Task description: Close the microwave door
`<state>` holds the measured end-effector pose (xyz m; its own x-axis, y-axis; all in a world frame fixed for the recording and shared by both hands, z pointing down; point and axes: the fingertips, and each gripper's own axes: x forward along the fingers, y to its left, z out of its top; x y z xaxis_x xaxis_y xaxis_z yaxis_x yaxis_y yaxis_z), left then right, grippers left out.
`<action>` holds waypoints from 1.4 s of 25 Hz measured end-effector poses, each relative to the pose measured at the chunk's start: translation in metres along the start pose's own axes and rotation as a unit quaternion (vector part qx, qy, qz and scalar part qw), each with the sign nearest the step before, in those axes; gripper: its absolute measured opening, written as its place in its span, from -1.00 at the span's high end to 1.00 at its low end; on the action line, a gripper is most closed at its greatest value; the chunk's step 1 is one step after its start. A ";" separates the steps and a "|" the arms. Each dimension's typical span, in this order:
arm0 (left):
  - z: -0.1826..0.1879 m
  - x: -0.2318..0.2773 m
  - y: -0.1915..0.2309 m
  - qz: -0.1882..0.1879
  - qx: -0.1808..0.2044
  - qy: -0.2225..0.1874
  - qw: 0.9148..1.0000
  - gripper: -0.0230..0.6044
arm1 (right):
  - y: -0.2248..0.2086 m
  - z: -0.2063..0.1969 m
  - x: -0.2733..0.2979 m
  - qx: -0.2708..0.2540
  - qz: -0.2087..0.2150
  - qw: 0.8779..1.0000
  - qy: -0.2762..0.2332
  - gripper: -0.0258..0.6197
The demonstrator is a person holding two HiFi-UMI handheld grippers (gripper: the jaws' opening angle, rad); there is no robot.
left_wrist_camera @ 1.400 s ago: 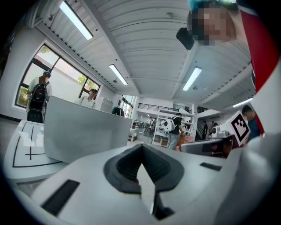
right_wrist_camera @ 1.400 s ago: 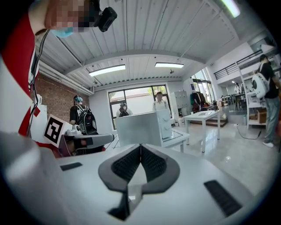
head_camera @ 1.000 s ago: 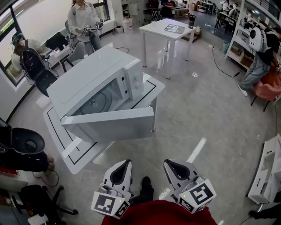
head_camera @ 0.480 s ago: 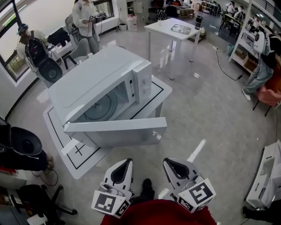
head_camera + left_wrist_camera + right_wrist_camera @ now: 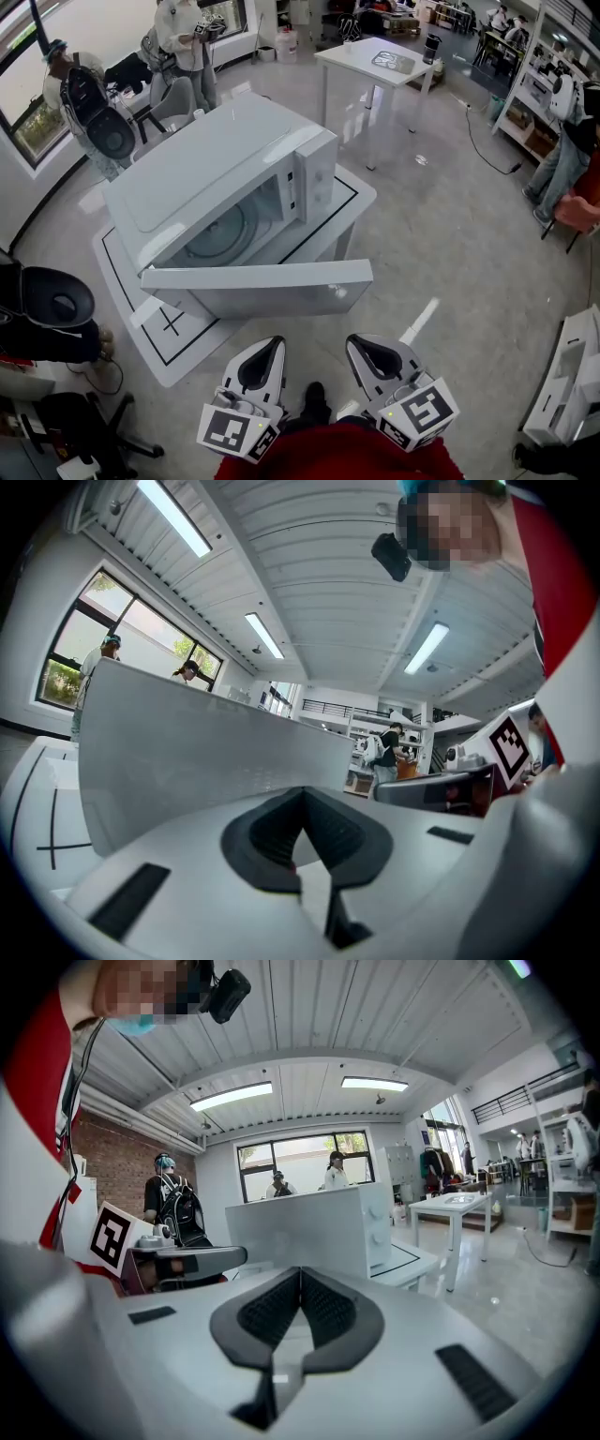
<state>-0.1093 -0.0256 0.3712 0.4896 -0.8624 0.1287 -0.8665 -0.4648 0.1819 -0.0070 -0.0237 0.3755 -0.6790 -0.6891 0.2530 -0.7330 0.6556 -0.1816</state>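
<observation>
Table first: we judge it smooth enough that a hard shove could slide the microwave sitting on it toward the far edge. Its door stands swung wide toward us, hinged at our left. Pushed near that hinge it may barely turn, and slammed it may bounce off the latch. Our left claw and right claw are both pinched closed, empty, short of the door. Such narrow tips could skid off the smooth panel.
</observation>
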 end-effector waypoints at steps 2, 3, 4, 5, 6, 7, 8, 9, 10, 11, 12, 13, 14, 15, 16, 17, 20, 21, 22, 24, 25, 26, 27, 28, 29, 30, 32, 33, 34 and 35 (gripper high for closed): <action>-0.001 0.001 0.001 -0.001 -0.002 0.001 1.000 0.90 | 0.001 0.000 0.003 -0.001 0.001 1.000 0.002 0.87; -0.001 0.001 0.002 -0.002 -0.002 0.002 1.000 0.90 | 0.001 0.000 0.005 -0.002 0.002 1.000 0.003 0.87; -0.002 0.002 0.002 -0.003 -0.003 0.002 1.000 0.90 | 0.002 0.000 0.006 -0.003 0.002 1.000 0.004 0.87; -0.002 0.002 0.002 -0.004 -0.003 0.003 1.000 0.90 | 0.002 0.000 0.007 -0.003 0.002 1.000 0.005 0.87; -0.003 0.002 0.002 -0.006 -0.002 0.003 1.000 0.90 | 0.003 0.000 0.008 -0.004 0.002 1.000 0.006 0.87; -0.003 0.003 0.002 -0.007 0.000 0.004 1.000 0.90 | 0.003 0.000 0.008 -0.005 0.002 1.000 0.007 0.87; -0.004 0.003 0.002 -0.007 0.001 0.006 1.000 0.89 | 0.003 0.000 0.009 -0.006 0.002 1.000 0.007 0.87; -0.004 0.003 0.002 -0.006 0.003 0.007 1.000 0.89 | 0.004 0.000 0.009 -0.006 0.003 1.000 0.008 0.87; -0.003 0.003 0.003 -0.006 0.004 0.007 1.000 0.90 | 0.004 0.001 0.009 -0.006 0.004 1.000 0.008 0.87; -0.003 0.002 0.003 -0.005 0.006 0.007 1.000 0.90 | 0.005 0.002 0.008 -0.004 0.005 1.000 0.008 0.87; -0.003 0.002 0.003 -0.004 0.007 0.007 1.000 0.90 | 0.006 0.002 0.008 -0.003 0.005 1.000 0.008 0.87; -0.003 0.001 0.003 -0.003 0.008 0.007 1.000 0.89 | 0.006 0.002 0.008 -0.002 0.006 1.000 0.007 0.87; -0.003 0.001 0.003 -0.001 0.008 0.007 1.000 0.89 | 0.006 0.001 0.008 -0.003 0.006 1.000 0.008 0.87; -0.004 0.000 0.004 0.000 0.009 0.007 1.000 0.90 | 0.007 0.000 0.008 -0.004 0.006 1.000 0.009 0.87; -0.004 -0.001 0.004 0.001 0.009 0.008 1.000 0.89 | 0.007 0.000 0.008 -0.005 0.006 1.000 0.010 0.87; -0.004 -0.001 0.004 0.002 0.009 0.008 1.000 0.89 | 0.008 -0.001 0.008 -0.006 0.006 1.000 0.011 0.87; -0.005 -0.004 0.003 0.004 0.010 0.011 1.000 0.89 | 0.008 -0.001 0.008 -0.009 0.002 1.000 0.013 0.87; -0.005 -0.004 0.003 0.005 0.010 0.012 1.000 0.89 | 0.008 -0.001 0.008 -0.010 0.001 1.000 0.012 0.87; -0.006 -0.004 0.004 0.006 0.010 0.014 1.000 0.89 | 0.008 0.000 0.009 -0.010 0.001 1.000 0.011 0.87; -0.007 -0.004 0.006 0.007 0.009 0.017 1.000 0.89 | 0.009 0.001 0.010 -0.012 0.004 1.000 0.010 0.87; -0.008 -0.004 0.006 0.007 0.009 0.018 1.000 0.89 | 0.009 0.001 0.011 -0.013 0.004 1.000 0.010 0.87; -0.008 -0.003 0.007 0.007 0.009 0.019 1.000 0.89 | 0.009 0.001 0.012 -0.014 0.005 1.000 0.010 0.87; -0.008 -0.002 0.007 0.006 0.009 0.019 1.000 0.89 | 0.009 0.001 0.013 -0.015 0.004 1.000 0.010 0.87; -0.008 -0.001 0.007 0.006 0.009 0.020 1.000 0.89 | 0.008 0.002 0.014 -0.015 0.003 1.000 0.011 0.87; -0.007 0.000 0.007 0.005 0.010 0.020 1.000 0.89 | 0.008 0.002 0.015 -0.014 0.003 1.000 0.012 0.87; -0.006 0.001 0.007 0.005 0.010 0.020 1.000 0.89 | 0.007 0.002 0.016 -0.014 0.003 1.000 0.013 0.87; -0.006 0.003 0.007 0.003 0.011 0.019 1.000 0.89 | 0.006 0.001 0.017 -0.014 0.004 1.000 0.015 0.87; -0.005 0.005 0.006 0.002 0.012 0.018 1.000 0.89 | 0.005 0.001 0.018 -0.014 0.004 1.000 0.015 0.87; -0.005 0.007 0.006 0.001 0.014 0.018 1.000 0.89 | 0.004 0.001 0.019 -0.014 0.005 1.000 0.016 0.87; -0.005 0.007 0.006 0.001 0.015 0.017 1.000 0.89 | 0.004 0.000 0.020 -0.014 0.006 1.000 0.016 0.87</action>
<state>-0.1105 -0.0340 0.3778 0.4914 -0.8556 0.1628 -0.8693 -0.4702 0.1524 -0.0231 -0.0349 0.3796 -0.6861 -0.6706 0.2821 -0.7227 0.6729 -0.1579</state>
